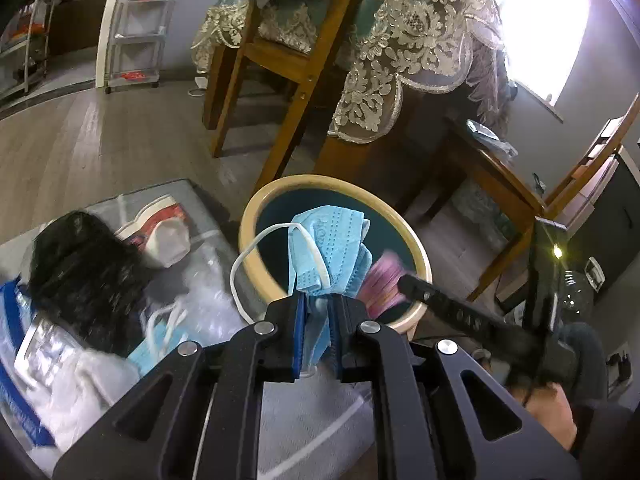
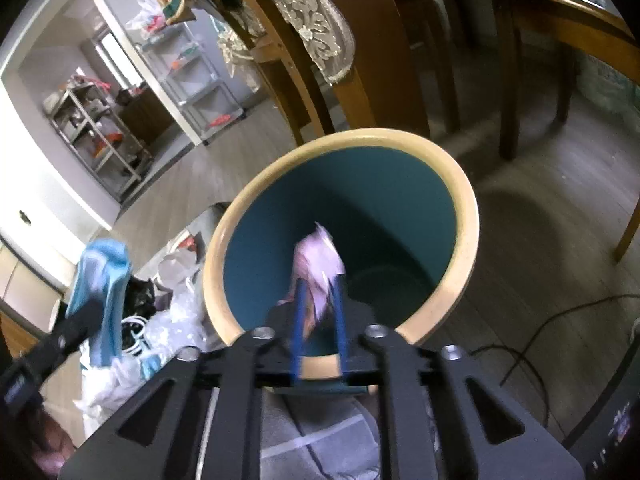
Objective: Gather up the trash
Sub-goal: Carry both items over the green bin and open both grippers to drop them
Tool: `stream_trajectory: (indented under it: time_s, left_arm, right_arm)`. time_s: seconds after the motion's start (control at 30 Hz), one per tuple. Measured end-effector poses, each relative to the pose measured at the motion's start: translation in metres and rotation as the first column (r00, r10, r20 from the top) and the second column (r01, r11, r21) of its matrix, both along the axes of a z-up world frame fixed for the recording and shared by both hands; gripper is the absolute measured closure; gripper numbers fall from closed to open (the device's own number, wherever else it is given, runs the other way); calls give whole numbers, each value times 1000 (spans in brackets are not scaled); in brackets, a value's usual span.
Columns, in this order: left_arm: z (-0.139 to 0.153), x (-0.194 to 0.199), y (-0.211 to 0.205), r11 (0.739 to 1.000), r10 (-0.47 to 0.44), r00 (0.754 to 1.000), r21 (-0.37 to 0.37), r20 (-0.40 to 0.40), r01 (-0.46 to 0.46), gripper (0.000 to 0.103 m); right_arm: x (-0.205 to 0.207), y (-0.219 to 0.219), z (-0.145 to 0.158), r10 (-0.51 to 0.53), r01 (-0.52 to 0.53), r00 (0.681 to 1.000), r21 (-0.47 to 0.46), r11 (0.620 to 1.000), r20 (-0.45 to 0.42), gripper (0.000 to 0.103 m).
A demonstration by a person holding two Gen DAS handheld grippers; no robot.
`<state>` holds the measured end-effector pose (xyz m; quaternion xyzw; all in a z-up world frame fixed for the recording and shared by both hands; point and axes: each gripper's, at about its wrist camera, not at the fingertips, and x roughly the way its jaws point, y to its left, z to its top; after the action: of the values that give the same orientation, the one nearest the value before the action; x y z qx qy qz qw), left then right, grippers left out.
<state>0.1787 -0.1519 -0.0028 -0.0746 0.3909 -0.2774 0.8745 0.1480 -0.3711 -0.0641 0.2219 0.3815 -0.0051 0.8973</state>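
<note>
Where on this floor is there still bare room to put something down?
Bare wood floor lies open to the right of the round trash bin, up to the chair legs, and more toward the white shelving cart. Left of the bin it is crowded: black bag, white mask and clear plastic wrappers cover the mat.

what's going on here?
A person with a handheld gripper in each hand is clearing floor litter into a round bin with a cream rim and teal inside. The left gripper is shut on a crumpled blue face mask, close to the bin's rim. The right gripper is over the bin's mouth with a pink scrap between its fingers; whether they press on it is unclear. More masks and plastic wrappers lie beside the bin.
</note>
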Motion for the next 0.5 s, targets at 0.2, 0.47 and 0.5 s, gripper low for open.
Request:
stream_trajectory:
  time_s: [0.2, 0.47, 0.5]
  left_arm:
    - [-5, 24, -29, 999, -40, 999, 25, -18, 41, 93]
    - [-26, 50, -74, 991, -97, 992, 90, -75, 104, 93]
    - [-31, 54, -78, 989, -104, 991, 100, -89, 112, 93]
  right_arm:
    - [-12, -12, 7, -61, 58, 997, 63, 996, 44, 52]
    - [-27, -35, 20, -191, 174, 974, 140, 975, 121, 44]
    - [-28, -37, 22, -200, 181, 971, 144, 973, 128, 44]
